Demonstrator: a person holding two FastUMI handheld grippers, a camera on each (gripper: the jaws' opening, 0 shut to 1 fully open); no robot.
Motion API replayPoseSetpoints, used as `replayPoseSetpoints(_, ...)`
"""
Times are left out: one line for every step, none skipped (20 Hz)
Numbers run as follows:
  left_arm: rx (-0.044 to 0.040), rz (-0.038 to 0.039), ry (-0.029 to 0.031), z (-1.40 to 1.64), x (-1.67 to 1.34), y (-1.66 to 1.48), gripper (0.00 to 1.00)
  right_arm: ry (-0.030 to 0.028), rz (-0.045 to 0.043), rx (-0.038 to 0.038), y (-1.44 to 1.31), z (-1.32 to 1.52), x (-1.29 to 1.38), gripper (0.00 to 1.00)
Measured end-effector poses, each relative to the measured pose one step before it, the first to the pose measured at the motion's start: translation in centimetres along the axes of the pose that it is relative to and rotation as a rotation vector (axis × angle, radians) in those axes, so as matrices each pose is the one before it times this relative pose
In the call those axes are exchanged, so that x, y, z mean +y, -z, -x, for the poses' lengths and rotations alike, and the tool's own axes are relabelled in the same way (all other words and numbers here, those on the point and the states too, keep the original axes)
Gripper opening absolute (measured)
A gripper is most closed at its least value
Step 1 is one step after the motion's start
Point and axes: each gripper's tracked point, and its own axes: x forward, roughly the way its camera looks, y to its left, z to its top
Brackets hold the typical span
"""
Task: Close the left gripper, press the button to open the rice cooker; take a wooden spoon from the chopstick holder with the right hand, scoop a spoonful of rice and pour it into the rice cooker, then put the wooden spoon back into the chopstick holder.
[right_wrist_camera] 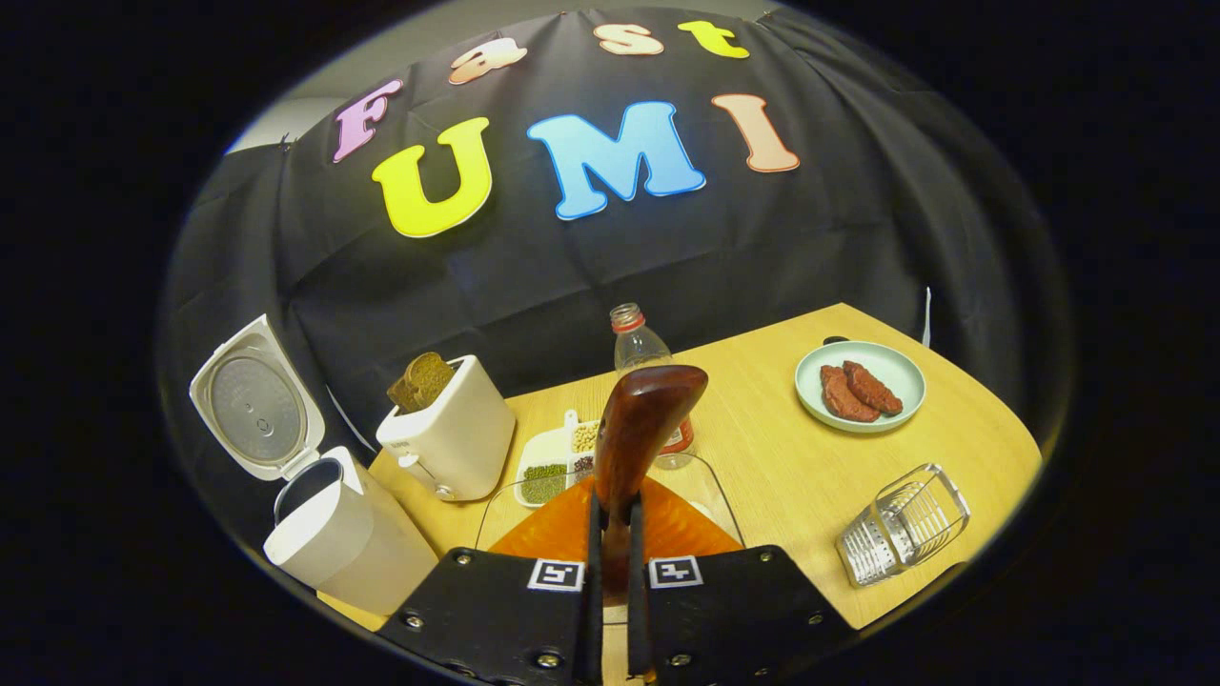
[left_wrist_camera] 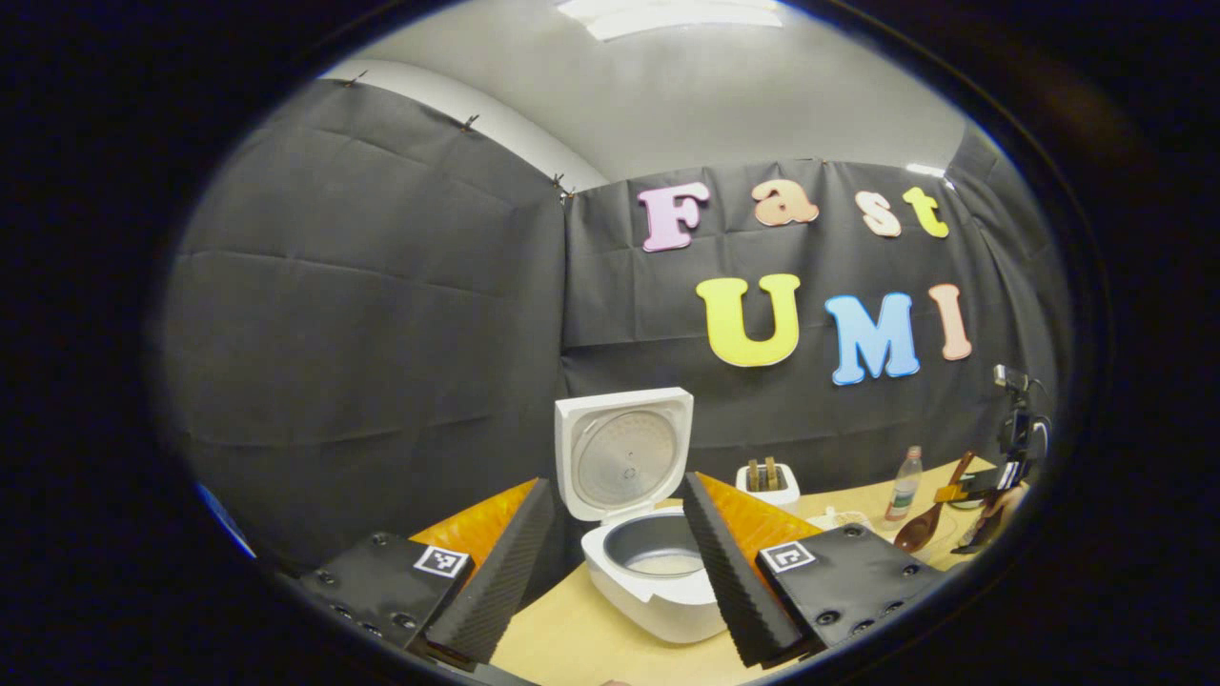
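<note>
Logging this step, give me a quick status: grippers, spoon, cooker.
Left gripper open, facing rice cooker, lid up. Right gripper shut on wooden spoon, bowl up. Chopstick holder lying tipped on table. Nothing blocking cooker.

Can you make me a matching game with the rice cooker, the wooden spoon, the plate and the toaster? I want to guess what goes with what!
Things:
1. rice cooker
2. wooden spoon
3. plate
4. toaster

Matches:
A. two pieces of meat on it
B. lid standing open
C. bread sticking out of the top
D. pinched between the right gripper's fingers

Pairs: 1-B, 2-D, 3-A, 4-C
</note>
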Motion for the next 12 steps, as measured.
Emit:
replayPoseSetpoints(0.00476,-0.00286,-0.00886,-0.017,0.554,0.331,0.95,0.00607,0.0001,0.00581,0.619,-0.65,0.296,0.11)
replayPoseSetpoints(0.00347,-0.00286,-0.00843,0.148,0.586,0.095,0.95,0.00771,-0.00044,0.00637,0.516,-0.616,0.208,0.11)
replayPoseSetpoints(0.00278,-0.00268,-0.00832,-0.018,0.666,0.098,0.95,0.00846,0.00172,0.00428,0.546,-0.55,0.195,0.11)
replayPoseSetpoints(0.0031,-0.00153,-0.00876,0.02,0.457,0.117,0.92,0.01016,0.0037,0.0024,0.365,-0.521,0.102,0.11)
replayPoseSetpoints(0.00423,-0.00077,-0.00715,-0.117,0.407,0.198,0.95,0.00925,0.00706,0.00551,0.535,-0.347,0.009,0.1)
replayPoseSetpoints(0.00324,0.00036,-0.00737,0.076,0.408,0.102,0.95,0.0046,0.0087,0.00997,0.543,-0.274,0.167,0.11)
replayPoseSetpoints(0.00314,0.0012,-0.00442,0.09,0.412,0.094,0.92,0.00337,0.00726,-0.02231,-0.324,-0.18,0.25,0.11)
replayPoseSetpoints(0.00217,0.00092,-0.0039,0.052,0.275,0.085,0.95,0.00209,0.01029,0.0003,0.077,-0.204,0.16,0.1)
replayPoseSetpoints(0.00165,0.00262,-0.00179,0.067,0.106,0.238,0.95,-0.00604,0.00384,0.00081,0.195,0.123,0.442,0.11)
replayPoseSetpoints(0.001,0.00494,0.00103,-0.058,0.003,-0.005,0.95,-0.01524,-0.00424,0.00678,0.138,0.049,0.543,0.1)
replayPoseSetpoints(0.00038,0.00493,0.00096,0.012,-0.126,0.032,0.95,-0.01804,-0.00959,0.01002,0.235,0.144,0.581,0.11)
replayPoseSetpoints(-0.00097,0.00447,0.00237,0.008,-0.162,-0.103,0.95,-0.01636,-0.0105,0.00874,0.231,0.143,0.487,0.11)
